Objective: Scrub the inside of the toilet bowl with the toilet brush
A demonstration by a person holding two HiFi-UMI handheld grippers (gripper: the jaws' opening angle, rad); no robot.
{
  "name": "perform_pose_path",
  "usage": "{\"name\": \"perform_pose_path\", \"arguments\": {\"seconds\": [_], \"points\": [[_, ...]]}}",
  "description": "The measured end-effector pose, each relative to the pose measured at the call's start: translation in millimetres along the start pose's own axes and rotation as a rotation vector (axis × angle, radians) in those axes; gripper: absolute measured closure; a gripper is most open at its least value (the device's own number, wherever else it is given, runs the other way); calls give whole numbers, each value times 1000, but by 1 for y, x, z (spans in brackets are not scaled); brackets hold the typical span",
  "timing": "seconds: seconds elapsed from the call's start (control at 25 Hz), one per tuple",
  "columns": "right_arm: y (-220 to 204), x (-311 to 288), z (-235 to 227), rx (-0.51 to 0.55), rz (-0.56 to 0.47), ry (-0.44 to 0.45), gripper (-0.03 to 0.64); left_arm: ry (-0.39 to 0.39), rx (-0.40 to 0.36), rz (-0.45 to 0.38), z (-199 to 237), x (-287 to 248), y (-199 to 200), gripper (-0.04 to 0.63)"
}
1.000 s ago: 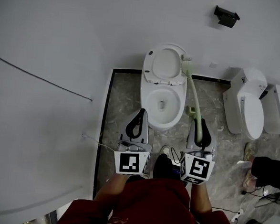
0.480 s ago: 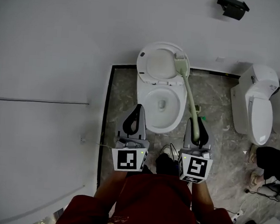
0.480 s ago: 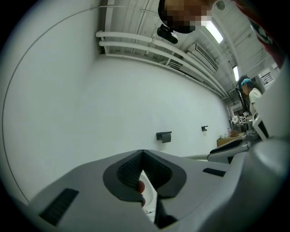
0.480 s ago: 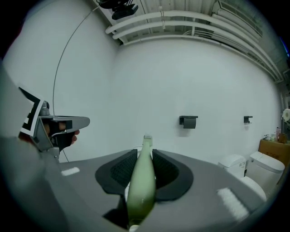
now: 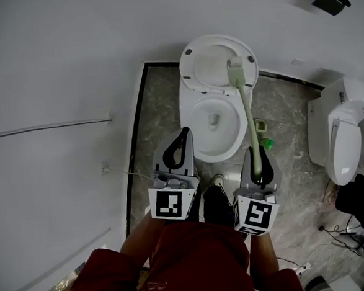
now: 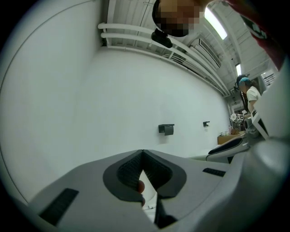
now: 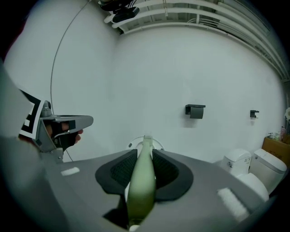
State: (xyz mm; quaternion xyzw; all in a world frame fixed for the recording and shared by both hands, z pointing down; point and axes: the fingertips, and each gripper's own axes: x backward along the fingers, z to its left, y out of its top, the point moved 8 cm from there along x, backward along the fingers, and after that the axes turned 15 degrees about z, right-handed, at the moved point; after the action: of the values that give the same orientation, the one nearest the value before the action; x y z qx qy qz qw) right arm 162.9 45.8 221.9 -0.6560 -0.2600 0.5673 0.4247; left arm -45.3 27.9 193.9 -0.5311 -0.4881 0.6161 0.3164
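The white toilet stands ahead with its lid raised and the bowl open. My right gripper is shut on the pale green handle of the toilet brush. The handle slants up and left, and the brush head hangs in front of the lid's right side, above the bowl. In the right gripper view the handle sits between the pads of the right gripper. My left gripper is shut with nothing in it, at the bowl's front left.
A green brush holder stands on the marble floor right of the toilet. A second toilet is at the far right. A black paper holder hangs on the white wall. White walls close in at left and behind.
The brush head has swung left, from beside the lid's right edge to in front of the lid. Both grippers stay shut, and the view has shifted closer to the toilet.
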Motion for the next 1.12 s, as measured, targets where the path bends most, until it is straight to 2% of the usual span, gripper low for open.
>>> {"name": "perform_pose_path", "arguments": {"seconds": [0.36,0.56,0.72,0.88,1.12], "points": [[-53,-50,35,7,148,45,502,-36,2,49,32,-34,-64,591],[-96,-97,38,51,234,76,502,-54,5,95,36,-66,-126,591],[-139,-126,40,68,292,81,502,-57,48,159,34,-81,-179,591],[-181,-156,37,91,346,84,502,-61,27,154,34,-101,-226,591],[-248,-207,43,107,395,96,502,-88,-7,208,37,-128,-303,591]]}}
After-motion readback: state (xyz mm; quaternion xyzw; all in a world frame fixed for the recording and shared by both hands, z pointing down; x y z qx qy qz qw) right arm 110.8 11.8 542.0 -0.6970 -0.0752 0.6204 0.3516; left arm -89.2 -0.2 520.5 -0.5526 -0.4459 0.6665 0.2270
